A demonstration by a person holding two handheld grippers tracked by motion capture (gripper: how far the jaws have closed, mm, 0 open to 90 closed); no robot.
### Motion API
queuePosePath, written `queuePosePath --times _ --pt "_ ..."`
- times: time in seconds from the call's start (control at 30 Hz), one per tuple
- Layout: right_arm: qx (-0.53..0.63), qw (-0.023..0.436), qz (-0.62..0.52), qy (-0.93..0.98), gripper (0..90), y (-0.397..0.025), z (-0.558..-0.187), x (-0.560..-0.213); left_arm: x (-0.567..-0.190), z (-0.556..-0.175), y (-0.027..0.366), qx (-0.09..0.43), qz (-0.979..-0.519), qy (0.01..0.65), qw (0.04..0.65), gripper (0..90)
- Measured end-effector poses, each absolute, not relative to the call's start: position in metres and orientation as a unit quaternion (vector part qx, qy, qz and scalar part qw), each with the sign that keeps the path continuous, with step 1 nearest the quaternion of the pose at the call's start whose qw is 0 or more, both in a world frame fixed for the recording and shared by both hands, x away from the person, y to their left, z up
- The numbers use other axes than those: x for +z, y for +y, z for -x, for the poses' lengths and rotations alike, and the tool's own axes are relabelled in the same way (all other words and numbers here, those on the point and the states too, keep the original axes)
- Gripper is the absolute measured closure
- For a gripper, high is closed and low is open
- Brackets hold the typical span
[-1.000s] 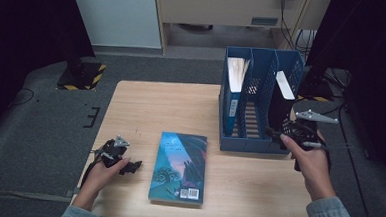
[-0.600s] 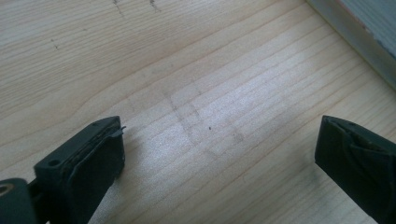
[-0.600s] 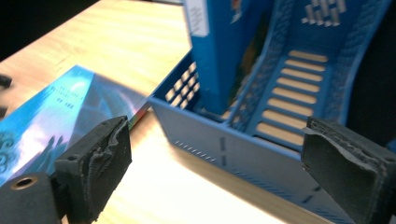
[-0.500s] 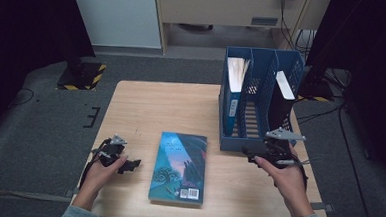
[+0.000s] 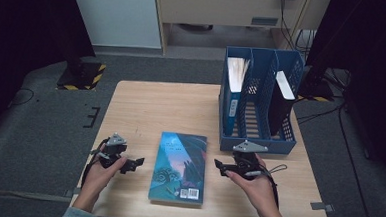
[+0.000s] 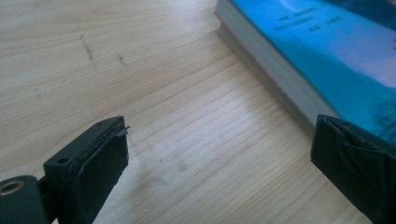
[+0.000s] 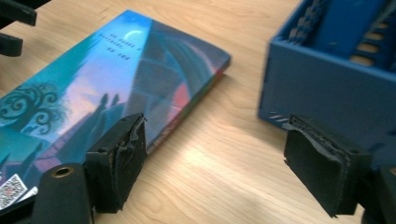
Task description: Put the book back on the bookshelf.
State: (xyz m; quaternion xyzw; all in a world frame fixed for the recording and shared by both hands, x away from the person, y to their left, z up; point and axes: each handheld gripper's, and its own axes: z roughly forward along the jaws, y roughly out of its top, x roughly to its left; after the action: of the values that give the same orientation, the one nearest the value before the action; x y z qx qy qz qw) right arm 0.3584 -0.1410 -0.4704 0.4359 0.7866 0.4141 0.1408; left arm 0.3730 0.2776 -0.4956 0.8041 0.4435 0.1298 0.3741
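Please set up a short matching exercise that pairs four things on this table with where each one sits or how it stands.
Things:
1. paperback book
2. blue file rack
3. left tongs
4. right tongs

Places or states:
a. open, on the book's right side, in front of the rack
b. lying flat, cover up, between the two hands
c. open, on the book's left side, over bare wood
d. standing at the table's right rear, with books upright in it

Pairs: 1-b, 2-d, 3-c, 4-a
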Motion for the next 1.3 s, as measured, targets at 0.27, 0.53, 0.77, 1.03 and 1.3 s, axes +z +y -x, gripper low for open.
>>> queuePosePath --times 0.27,0.53,0.77,1.03,1.3 --pt "0.411 0.114 -0.420 0.801 23.8 -0.109 -0.355 -0.489 -0.483 -0.363 0.243 0.125 -0.815 0.403 0.397 4.8" --pt "0.399 0.076 -0.413 0.815 20.2 -0.082 -0.358 -0.506 -0.493 -0.359 0.208 0.094 -0.849 0.360 0.375 9.6" --pt "0.392 0.054 -0.410 0.822 19.8 -0.077 -0.355 -0.512 -0.497 -0.359 0.205 0.093 -0.847 0.369 0.371 11.8" --pt "0.394 0.050 -0.419 0.817 20.1 -0.075 -0.349 -0.513 -0.502 -0.362 0.202 0.075 -0.853 0.367 0.365 15.7" --pt "0.392 0.048 -0.401 0.826 18.0 -0.069 -0.348 -0.512 -0.502 -0.365 0.207 0.080 -0.851 0.372 0.363 15.7"
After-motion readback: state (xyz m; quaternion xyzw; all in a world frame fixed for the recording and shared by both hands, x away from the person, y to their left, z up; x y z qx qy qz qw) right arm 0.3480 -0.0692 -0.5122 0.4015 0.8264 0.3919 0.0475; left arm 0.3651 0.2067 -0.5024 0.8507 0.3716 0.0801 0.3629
